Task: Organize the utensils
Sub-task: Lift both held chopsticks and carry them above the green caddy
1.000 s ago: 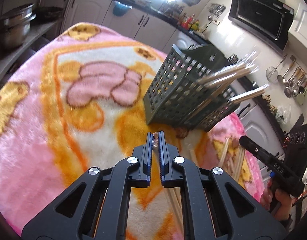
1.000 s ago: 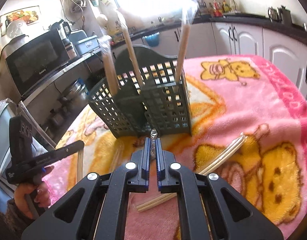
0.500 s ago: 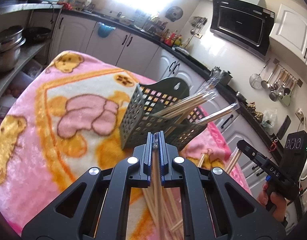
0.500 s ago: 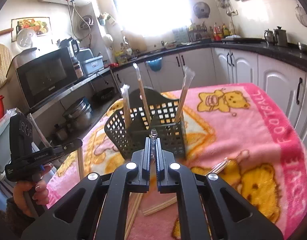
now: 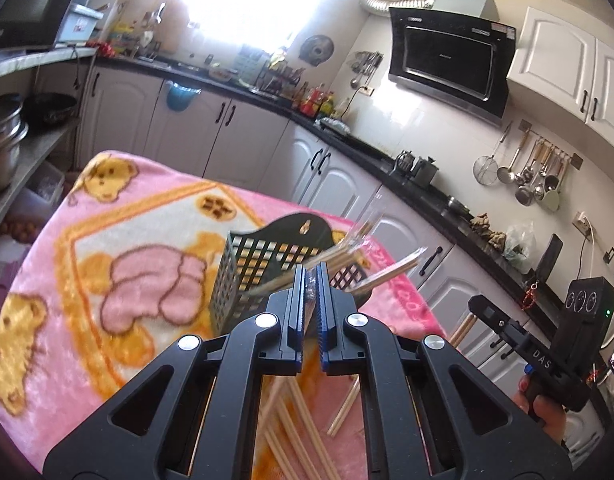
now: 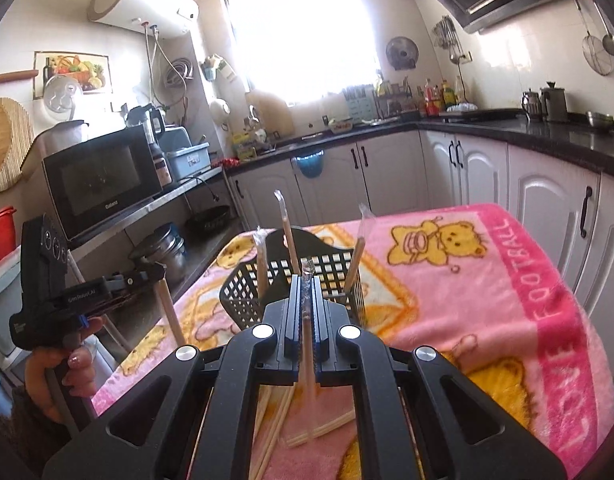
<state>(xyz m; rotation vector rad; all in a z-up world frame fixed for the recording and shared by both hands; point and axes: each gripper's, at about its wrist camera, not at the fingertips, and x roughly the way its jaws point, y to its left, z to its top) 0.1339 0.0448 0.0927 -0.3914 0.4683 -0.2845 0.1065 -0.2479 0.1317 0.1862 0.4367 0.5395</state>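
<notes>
Two grippers, each pinching one wrapped chopstick: left (image 5: 311, 276), right (image 6: 306, 280). Three more chopsticks (image 6: 288, 236) stand in the basket (image 6: 243, 296) on the blanket (image 6: 487, 292); loose chopsticks (image 5: 295, 436) lie nearer, below the jaws.

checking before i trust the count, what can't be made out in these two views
- Loose chopsticks on the blanket: left view, blurred and hidden by the left tool.
- Basket bottom: right view, hidden by the right tool.
- Lower ends of standing chopsticks: behind the basket wall.
</notes>
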